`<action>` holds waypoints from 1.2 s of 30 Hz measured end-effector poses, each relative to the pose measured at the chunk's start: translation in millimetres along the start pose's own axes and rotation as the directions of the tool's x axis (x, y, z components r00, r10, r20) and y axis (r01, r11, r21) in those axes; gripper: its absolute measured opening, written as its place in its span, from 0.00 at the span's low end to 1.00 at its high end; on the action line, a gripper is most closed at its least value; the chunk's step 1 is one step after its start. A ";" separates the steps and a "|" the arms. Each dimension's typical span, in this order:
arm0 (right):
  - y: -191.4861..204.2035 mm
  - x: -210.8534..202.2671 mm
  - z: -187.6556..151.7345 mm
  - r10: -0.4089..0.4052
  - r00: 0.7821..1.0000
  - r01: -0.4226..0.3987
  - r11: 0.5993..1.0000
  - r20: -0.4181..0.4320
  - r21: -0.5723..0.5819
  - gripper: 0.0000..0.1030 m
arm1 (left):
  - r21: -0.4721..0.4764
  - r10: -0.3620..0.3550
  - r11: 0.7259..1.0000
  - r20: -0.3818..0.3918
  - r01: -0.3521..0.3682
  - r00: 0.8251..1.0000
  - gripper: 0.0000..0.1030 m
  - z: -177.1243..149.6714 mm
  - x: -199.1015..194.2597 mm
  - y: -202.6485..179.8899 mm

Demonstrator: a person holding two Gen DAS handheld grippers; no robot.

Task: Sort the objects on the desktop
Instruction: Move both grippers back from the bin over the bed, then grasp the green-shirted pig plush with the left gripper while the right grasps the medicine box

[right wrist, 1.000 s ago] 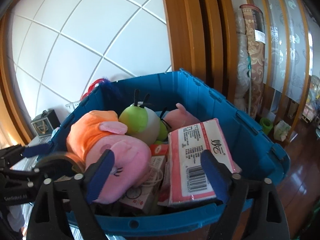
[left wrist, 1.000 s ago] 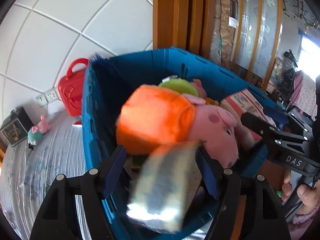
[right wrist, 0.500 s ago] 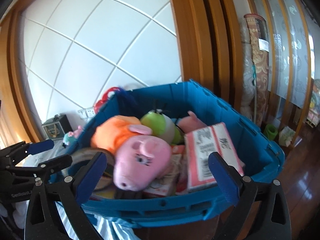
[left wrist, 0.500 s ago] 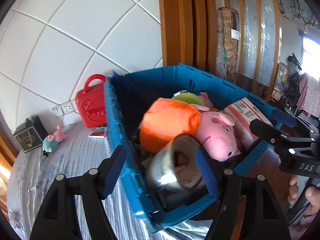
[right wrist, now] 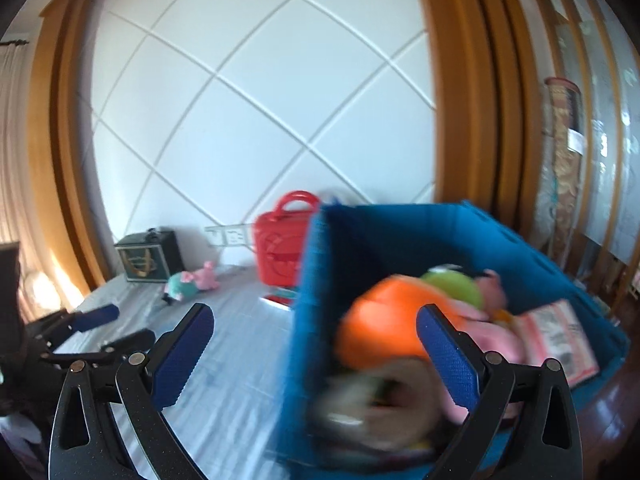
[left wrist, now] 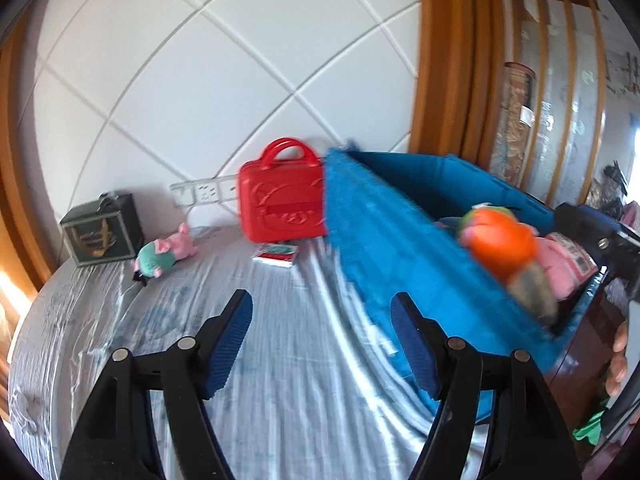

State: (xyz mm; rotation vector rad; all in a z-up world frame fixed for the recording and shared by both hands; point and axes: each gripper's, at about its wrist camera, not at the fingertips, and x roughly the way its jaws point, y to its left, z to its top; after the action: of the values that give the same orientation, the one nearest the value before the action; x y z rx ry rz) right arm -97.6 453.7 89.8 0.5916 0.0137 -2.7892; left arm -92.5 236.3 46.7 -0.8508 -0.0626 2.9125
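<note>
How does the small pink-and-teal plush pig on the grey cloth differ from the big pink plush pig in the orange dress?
The small pink-and-teal plush pig lies alone on the grey cloth, near the dark gift box. The big orange-dressed plush pig is packed inside the blue plastic crate among other items. The small one is sharp; the big one is motion-blurred and looks much larger. Both are pink pig toys.

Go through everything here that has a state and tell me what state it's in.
left gripper: open, empty
right gripper: open, empty
blue bin: open-topped, filled with toys
red case: closed, upright
small pig plush: lying on the table
tape roll: lying in the bin, blurred
</note>
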 end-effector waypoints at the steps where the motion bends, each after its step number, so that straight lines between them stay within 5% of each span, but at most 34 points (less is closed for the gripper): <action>1: 17.8 7.2 3.4 0.012 1.000 -0.012 1.000 -0.002 -0.005 1.00 | -0.012 0.013 1.000 -0.009 -0.013 1.000 0.69 -1.2 1.5 23.4; 7: 99.5 67.9 8.1 0.045 0.996 -0.047 0.999 -0.081 -0.022 1.00 | -0.048 0.133 0.990 -0.069 -0.136 0.989 0.69 -8.1 22.7 153.2; 12: 129.3 142.9 11.3 0.044 0.980 -0.051 0.998 -0.195 -0.031 1.00 | -0.067 0.208 0.973 -0.154 -0.220 0.966 0.69 -10.8 62.3 241.8; 17: 139.0 232.9 12.4 0.055 0.951 -0.071 0.997 -0.304 -0.040 1.00 | -0.103 0.194 0.969 -0.233 -0.223 0.953 0.69 -1.2 120.5 304.4; 22: 127.9 340.3 7.6 0.027 0.907 -0.057 0.997 -0.420 -0.060 1.00 | -0.027 0.197 0.976 -0.324 -0.218 0.925 0.69 24.7 207.7 340.3; 29: 93.5 474.1 -21.4 -0.071 0.832 0.009 0.994 -0.551 -0.113 1.00 | 0.180 0.291 0.955 -0.411 -0.237 0.864 0.69 57.5 356.3 364.8; 33: 80.7 528.0 -39.7 -0.092 0.800 0.022 0.992 -0.593 -0.125 1.00 | 0.328 0.343 0.921 -0.427 -0.210 0.837 0.69 58.0 431.0 357.1; 36: 75.9 561.7 -51.4 -0.098 0.784 0.011 0.989 -0.613 -0.145 1.00 | 0.467 0.412 0.862 -0.419 -0.197 0.809 0.69 50.4 478.9 340.8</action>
State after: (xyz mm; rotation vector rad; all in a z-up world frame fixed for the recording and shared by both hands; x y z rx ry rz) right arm -546.7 228.3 -177.4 1.4628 0.3577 -2.4784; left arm -551.7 -48.3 -190.4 -1.6282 0.7685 2.6833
